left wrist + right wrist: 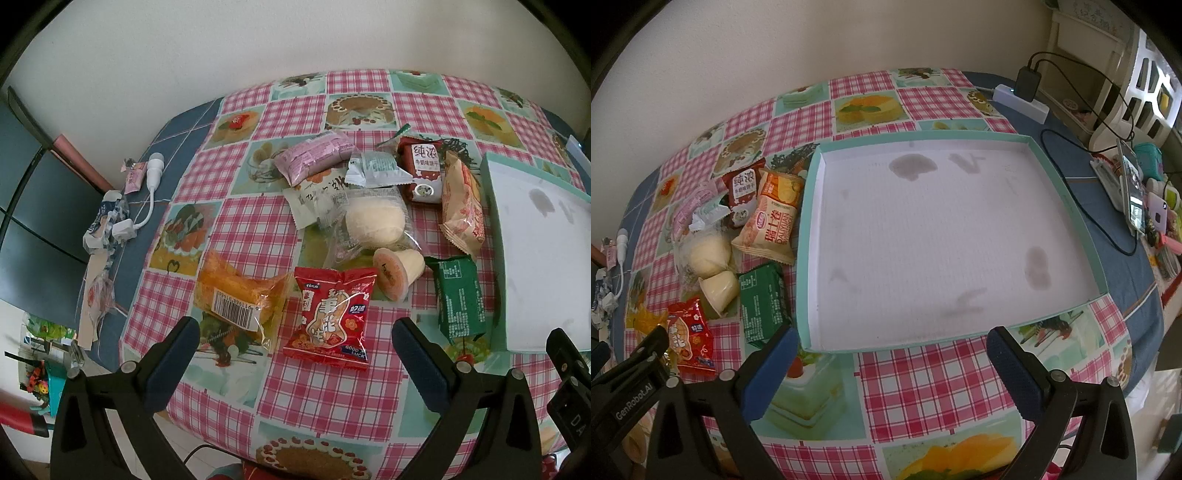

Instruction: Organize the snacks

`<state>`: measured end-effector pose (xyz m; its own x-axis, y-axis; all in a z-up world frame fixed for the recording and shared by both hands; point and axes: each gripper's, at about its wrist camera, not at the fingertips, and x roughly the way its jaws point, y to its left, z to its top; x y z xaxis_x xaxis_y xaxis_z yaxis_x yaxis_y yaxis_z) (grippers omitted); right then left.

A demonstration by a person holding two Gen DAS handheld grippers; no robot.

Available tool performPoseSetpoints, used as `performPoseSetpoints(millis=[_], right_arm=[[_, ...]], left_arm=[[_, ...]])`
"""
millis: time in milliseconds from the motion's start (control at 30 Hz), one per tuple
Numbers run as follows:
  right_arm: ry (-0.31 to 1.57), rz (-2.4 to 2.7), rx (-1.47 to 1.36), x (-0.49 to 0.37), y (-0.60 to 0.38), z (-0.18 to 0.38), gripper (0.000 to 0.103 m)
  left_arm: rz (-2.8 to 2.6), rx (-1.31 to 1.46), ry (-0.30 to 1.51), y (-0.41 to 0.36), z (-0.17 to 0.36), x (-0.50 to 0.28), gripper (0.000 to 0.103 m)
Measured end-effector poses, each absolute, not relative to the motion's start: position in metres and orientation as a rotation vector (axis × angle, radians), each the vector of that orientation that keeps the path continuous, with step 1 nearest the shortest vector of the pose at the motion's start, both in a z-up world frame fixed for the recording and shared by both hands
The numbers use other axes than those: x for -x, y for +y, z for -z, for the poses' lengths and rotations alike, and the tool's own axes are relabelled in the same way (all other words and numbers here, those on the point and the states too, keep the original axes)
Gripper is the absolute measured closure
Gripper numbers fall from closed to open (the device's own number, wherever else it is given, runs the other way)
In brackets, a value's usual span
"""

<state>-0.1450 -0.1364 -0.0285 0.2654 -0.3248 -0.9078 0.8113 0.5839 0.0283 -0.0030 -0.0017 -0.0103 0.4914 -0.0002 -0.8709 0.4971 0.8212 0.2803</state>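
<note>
Several snack packets lie in a loose pile on the checked tablecloth. Nearest my open left gripper [295,343] are a red peanut packet [330,315] and a clear bag of orange snacks [236,295]. Behind them lie a jelly cup [397,271], a green packet [460,297], a wrapped white bun [373,219], a pink packet [316,157], a dark red biscuit packet [424,168] and an orange wafer packet [463,206]. A shallow teal-edged box [1067,199], white inside with nothing in it, lies right of the pile. My right gripper [892,349] hovers open at its near edge.
A white plug with cable [147,192] and torn wrappers [105,221] lie at the table's left edge. In the right wrist view a white power strip with a black charger [1023,94], black cables [1108,221] and a phone [1132,184] with small clutter occupy the right side.
</note>
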Motion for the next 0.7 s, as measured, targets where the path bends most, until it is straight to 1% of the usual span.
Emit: performPoseSetpoints(millis=[700], right_arm=[[1.037, 0.825, -0.562, 0.1454, -0.1369, 0.0298, 0.000]], left_arm=[[0.317, -0.550, 1.034, 0.0004, 0.0118, 0.0021, 0.000]])
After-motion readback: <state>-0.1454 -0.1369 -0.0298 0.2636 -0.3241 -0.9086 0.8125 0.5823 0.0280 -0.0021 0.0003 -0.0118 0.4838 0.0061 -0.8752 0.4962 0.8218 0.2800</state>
